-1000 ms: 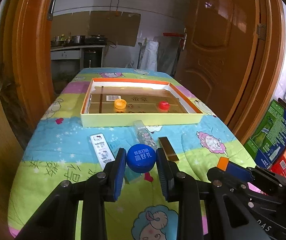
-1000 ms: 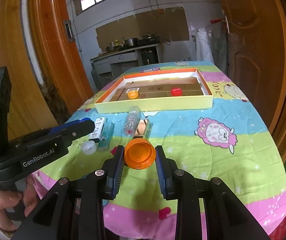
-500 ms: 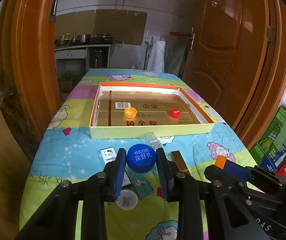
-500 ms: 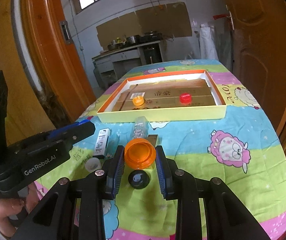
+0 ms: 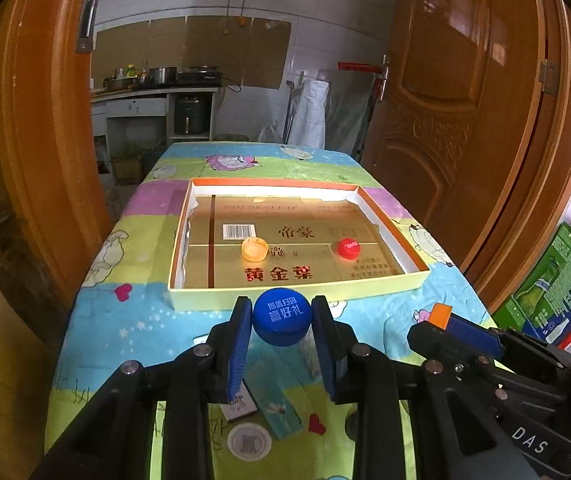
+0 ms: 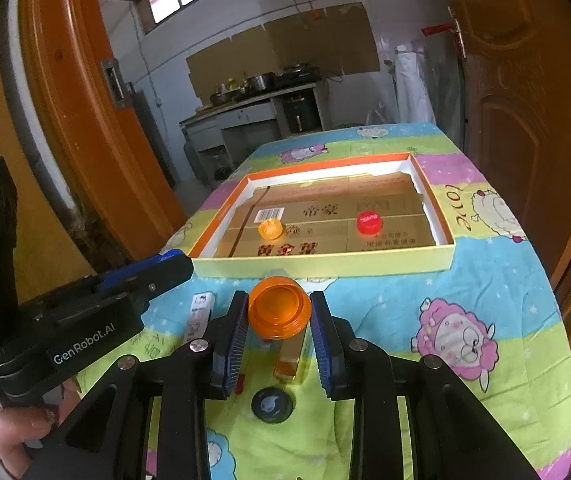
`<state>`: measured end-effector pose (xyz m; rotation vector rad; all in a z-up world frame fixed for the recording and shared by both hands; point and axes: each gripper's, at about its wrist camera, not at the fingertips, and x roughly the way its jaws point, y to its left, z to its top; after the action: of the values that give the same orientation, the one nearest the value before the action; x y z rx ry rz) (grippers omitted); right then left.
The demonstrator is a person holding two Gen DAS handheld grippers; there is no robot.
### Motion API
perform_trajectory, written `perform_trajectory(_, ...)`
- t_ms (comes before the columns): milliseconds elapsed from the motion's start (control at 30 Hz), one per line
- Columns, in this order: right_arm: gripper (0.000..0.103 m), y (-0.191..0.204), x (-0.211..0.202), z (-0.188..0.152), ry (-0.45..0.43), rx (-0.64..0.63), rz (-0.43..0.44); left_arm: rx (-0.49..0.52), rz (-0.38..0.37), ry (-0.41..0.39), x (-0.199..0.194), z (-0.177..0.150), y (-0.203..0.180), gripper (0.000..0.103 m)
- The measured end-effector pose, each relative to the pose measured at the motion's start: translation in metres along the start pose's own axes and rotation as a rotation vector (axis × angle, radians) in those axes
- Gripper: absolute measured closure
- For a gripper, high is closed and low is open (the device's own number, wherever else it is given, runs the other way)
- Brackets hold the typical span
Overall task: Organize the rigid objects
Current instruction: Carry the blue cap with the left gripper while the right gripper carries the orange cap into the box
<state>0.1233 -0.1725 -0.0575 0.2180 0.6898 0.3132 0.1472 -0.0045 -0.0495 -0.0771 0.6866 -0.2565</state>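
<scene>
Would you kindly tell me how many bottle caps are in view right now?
4. A yellow cap and a red cap lie in the shallow box; the left tool grips a blue cap, the right tool an orange cap. Others may hide beneath the tools.

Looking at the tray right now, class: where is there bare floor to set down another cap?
Free: the tray floor between the yellow cap and red cap, and its far half. Crowded: the cloth below both jaws, strewn with small packets.
</scene>
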Motion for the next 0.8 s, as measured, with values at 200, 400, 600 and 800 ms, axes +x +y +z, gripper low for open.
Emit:
perform_trajectory(200,0.072,-0.009,0.007,0.011,0.005,0.02,-0.003,0.006,-0.002,0.009,0.011,0.011,-0.003,0.072)
perform_trajectory(400,0.072,-0.016,0.013,0.02,0.013,0.029,-0.008,0.005,-0.006,0.019,0.021,0.02,-0.005,0.072)
perform_trajectory(600,0.072,-0.024,0.023,0.029,0.022,0.038,-0.02,0.008,-0.008,0.027,0.034,0.029,-0.005,0.072)
perform_trajectory(800,0.072,-0.03,0.034,0.037,0.03,0.041,-0.025,0.003,-0.013,0.045,0.047,0.034,-0.004,0.072)
